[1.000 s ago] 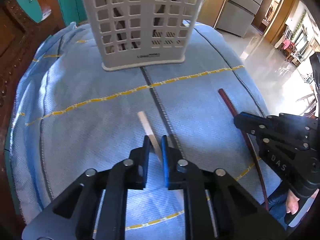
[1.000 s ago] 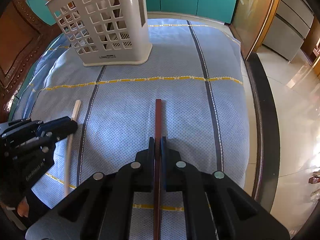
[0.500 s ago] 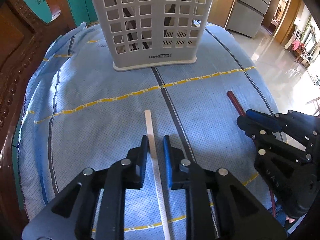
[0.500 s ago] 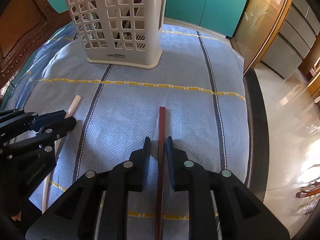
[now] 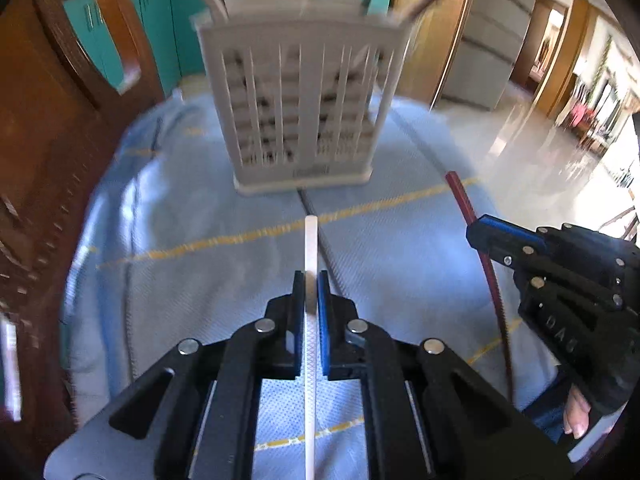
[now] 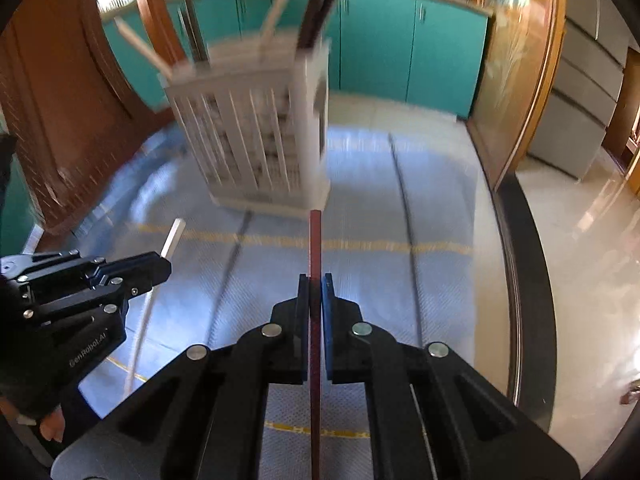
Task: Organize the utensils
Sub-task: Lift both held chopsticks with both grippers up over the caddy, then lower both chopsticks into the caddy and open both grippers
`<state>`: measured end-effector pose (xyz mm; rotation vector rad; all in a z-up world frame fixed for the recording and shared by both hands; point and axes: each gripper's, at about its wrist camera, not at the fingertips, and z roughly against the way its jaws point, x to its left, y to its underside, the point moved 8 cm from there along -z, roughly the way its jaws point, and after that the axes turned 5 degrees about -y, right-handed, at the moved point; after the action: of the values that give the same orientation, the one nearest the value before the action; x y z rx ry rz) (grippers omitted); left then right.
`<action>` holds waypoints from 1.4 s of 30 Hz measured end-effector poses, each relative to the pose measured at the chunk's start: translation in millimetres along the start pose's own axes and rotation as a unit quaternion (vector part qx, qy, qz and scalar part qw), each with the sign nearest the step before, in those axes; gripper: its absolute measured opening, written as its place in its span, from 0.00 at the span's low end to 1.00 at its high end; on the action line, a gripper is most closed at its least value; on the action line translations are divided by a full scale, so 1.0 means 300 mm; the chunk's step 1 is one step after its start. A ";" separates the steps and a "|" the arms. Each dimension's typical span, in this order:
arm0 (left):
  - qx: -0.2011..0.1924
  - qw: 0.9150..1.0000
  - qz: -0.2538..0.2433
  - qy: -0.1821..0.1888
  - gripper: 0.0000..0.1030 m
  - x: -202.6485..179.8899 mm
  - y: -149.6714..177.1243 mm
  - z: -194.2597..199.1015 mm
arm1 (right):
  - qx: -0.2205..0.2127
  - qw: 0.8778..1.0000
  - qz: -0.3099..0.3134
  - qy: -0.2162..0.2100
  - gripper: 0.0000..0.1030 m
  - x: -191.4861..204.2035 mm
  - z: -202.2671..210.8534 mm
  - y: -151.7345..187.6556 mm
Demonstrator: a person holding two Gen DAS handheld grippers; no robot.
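Above the blue cloth [image 5: 192, 288], the left gripper [image 5: 311, 280] is clamping a white chopstick [image 5: 310, 240]. The right gripper [image 6: 316, 284] is pinching a red chopstick [image 6: 315, 240], both pointing toward the basket [image 5: 300, 108], presumably for insertion.

From my seat the cloth [image 5: 208, 280] looks like woven blue fabric, matt with a fine dotted texture. The basket [image 5: 300, 120] is off-white plastic. My white stick [image 5: 311, 240] has a ribbed, matt surface; the red one [image 6: 315, 260] looks smooth and slightly glossy. The floor [image 6: 580, 260] is polished and reflective, the cabinets [image 6: 376, 40] smooth teal.
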<state>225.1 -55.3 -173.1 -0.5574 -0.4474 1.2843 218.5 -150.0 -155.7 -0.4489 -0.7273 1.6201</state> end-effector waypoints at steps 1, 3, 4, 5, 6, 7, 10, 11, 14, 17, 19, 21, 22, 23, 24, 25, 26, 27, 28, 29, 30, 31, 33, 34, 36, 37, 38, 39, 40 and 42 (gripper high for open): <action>-0.012 1.000 0.002 0.002 0.07 -0.003 -0.007 0.036 | -0.018 1.000 0.000 -0.008 0.06 0.001 0.042 -0.016; -0.040 0.999 0.007 0.009 0.07 0.004 -0.032 0.115 | -0.051 0.998 -0.002 -0.022 0.06 0.002 0.121 -0.042; -0.056 0.998 0.011 0.013 0.07 0.012 -0.045 0.161 | -0.064 0.998 -0.003 -0.027 0.06 0.000 0.155 -0.052; -0.075 0.997 0.016 0.018 0.07 0.018 -0.055 0.216 | -0.078 0.996 -0.005 -0.033 0.06 -0.003 0.190 -0.062; -0.086 0.996 0.018 0.020 0.07 0.020 -0.063 0.251 | -0.095 0.995 -0.007 -0.041 0.06 -0.004 0.236 -0.074; -0.102 0.994 0.021 0.023 0.07 0.025 -0.073 0.299 | -0.104 0.994 -0.009 -0.044 0.06 -0.004 0.263 -0.084; -0.142 0.989 0.024 0.027 0.07 0.035 -0.123 0.419 | -0.132 0.990 -0.014 -0.053 0.07 -0.010 0.346 -0.130; -0.152 0.988 0.024 0.028 0.07 0.043 -0.139 0.445 | -0.141 0.988 -0.015 -0.060 0.07 -0.010 0.374 -0.147; -0.189 0.981 0.022 0.028 0.07 0.062 -0.218 0.549 | -0.168 0.982 -0.017 -0.084 0.07 0.008 0.456 -0.231; -0.225 0.974 0.023 0.025 0.07 0.082 -0.315 0.644 | -0.184 0.979 -0.017 -0.090 0.07 0.021 0.498 -0.315; -0.250 0.967 0.027 0.026 0.07 0.093 -0.389 0.709 | -0.197 0.976 -0.019 -0.093 0.07 0.035 0.527 -0.389; -0.271 0.962 0.034 0.026 0.07 0.107 -0.452 0.750 | -0.215 0.972 -0.020 -0.093 0.07 0.042 0.546 -0.463; -0.277 0.960 0.036 0.026 0.07 0.112 -0.468 0.763 | -0.222 0.970 -0.020 -0.095 0.07 0.044 0.553 -0.493; -0.284 0.958 0.039 0.026 0.07 0.118 -0.492 0.773 | -0.227 0.969 -0.021 -0.098 0.07 0.050 0.561 -0.519; -0.291 0.955 0.044 0.027 0.07 0.127 -0.523 0.779 | -0.231 0.967 -0.027 -0.105 0.07 0.053 0.558 -0.561; -0.296 0.953 0.052 0.027 0.07 0.138 -0.552 0.780 | -0.233 0.966 -0.033 -0.109 0.07 0.050 0.554 -0.584; -0.301 0.951 0.058 0.029 0.07 0.157 -0.582 0.777 | -0.236 0.964 -0.044 -0.117 0.07 0.048 0.546 -0.620; -0.306 0.949 0.063 0.030 0.07 0.168 -0.609 0.777 | -0.240 0.962 -0.050 -0.121 0.07 0.045 0.543 -0.640; -0.311 0.947 0.068 0.030 0.07 0.179 -0.634 0.775 | -0.247 0.959 -0.059 -0.125 0.07 0.038 0.537 -0.668; -0.314 0.946 0.071 0.031 0.07 0.195 -0.651 0.763 | -0.253 0.957 -0.065 -0.128 0.07 0.032 0.534 -0.690; -0.320 0.944 0.074 0.030 0.07 0.206 -0.672 0.756 | -0.259 0.955 -0.069 -0.130 0.07 0.025 0.529 -0.703; -0.324 0.942 0.080 0.029 0.07 0.220 -0.697 0.743 | -0.266 0.952 -0.074 -0.129 0.07 0.016 0.520 -0.713; -0.328 0.940 0.093 0.033 0.07 0.242 -0.735 0.713 | -0.274 0.950 -0.085 -0.125 0.07 -0.006 0.492 -0.744; -0.330 0.938 0.100 0.035 0.07 0.251 -0.752 0.697 | -0.276 0.949 -0.091 -0.124 0.07 -0.016 0.474 -0.759; -0.334 0.935 0.111 0.034 0.07 0.263 -0.781 0.661 | -0.282 0.947 -0.099 -0.118 0.07 -0.035 0.445 -0.782; -0.336 0.935 0.113 0.031 0.07 0.263 -0.793 0.637 | -0.283 0.948 -0.099 -0.109 0.07 -0.046 0.423 -0.790; -0.333 0.936 0.113 0.023 0.07 0.260 -0.804 0.605 | -0.283 0.949 -0.098 -0.095 0.07 -0.057 0.399 -0.792; -0.328 0.938 0.113 0.015 0.07 0.256 -0.811 0.570 | -0.281 0.951 -0.097 -0.086 0.07 -0.058 0.374 -0.788; -0.323 0.940 0.112 0.011 0.07 0.254 -0.822 0.538 | -0.276 0.953 -0.094 -0.078 0.07 -0.056 0.351 -0.788; -0.305 0.947 0.103 0.000 0.07 0.238 -0.829 0.464 | -0.255 0.961 -0.085 -0.066 0.07 -0.051 0.283 -0.772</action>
<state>348.4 -12.5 90.1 -1.1470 -0.8134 1.3397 335.1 -168.5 61.3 -0.6308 -1.2599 1.3000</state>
